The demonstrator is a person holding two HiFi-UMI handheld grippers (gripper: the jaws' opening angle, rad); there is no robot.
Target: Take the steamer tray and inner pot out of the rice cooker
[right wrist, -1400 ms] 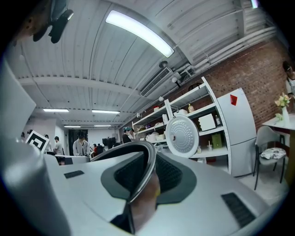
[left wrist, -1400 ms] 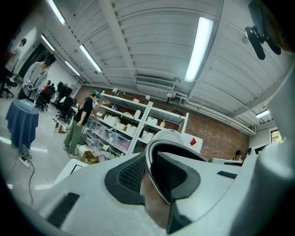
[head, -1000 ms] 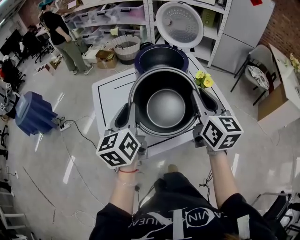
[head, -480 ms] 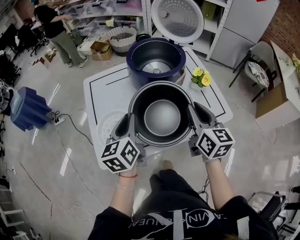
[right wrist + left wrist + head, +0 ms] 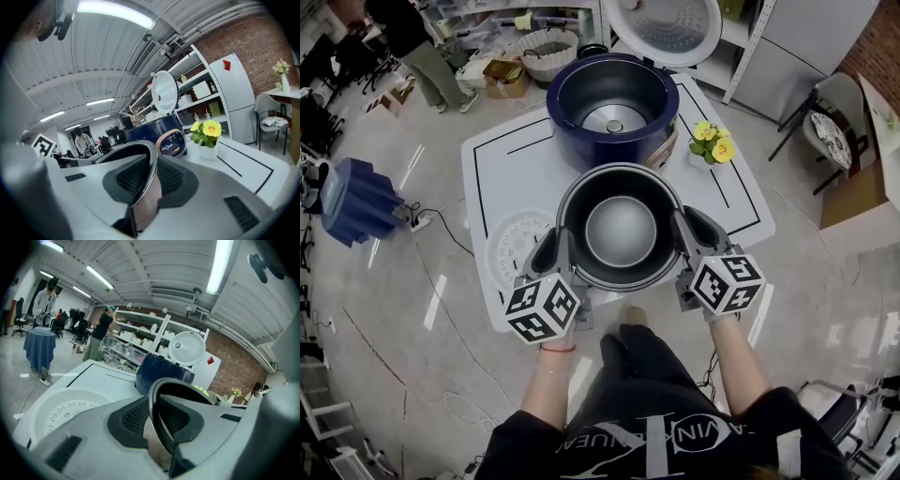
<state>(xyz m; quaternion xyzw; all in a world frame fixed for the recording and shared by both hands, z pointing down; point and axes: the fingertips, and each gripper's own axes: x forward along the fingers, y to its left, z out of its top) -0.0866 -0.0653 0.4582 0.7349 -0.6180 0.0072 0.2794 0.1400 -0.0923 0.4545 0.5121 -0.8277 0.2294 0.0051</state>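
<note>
- Pinches the left rim of the inner pot (image 5: 622, 234) between the pads of the left gripper (image 5: 560, 248): one pad outside the wall, one inside, both clamped on the metal.
- Closes the right gripper (image 5: 686, 230) on the opposite rim, with the wall between its pads and both pads pressing on it.
- Holds the pot upright and level between the two grippers, over the near edge of the white table (image 5: 502, 169) and apart from the rice cooker (image 5: 572, 131).
- Cannot tell whether the pot's base touches the tabletop.
- Shows the cooker open behind the pot, with its lid (image 5: 667, 23) tipped up and the metal plate at its bottom in plain sight.
- Shows the steamer tray (image 5: 514, 251) lying flat on the table, just left of the pot and beside the left gripper.
- Shows yellow flowers (image 5: 711, 148) on the table, right of the cooker.
</note>
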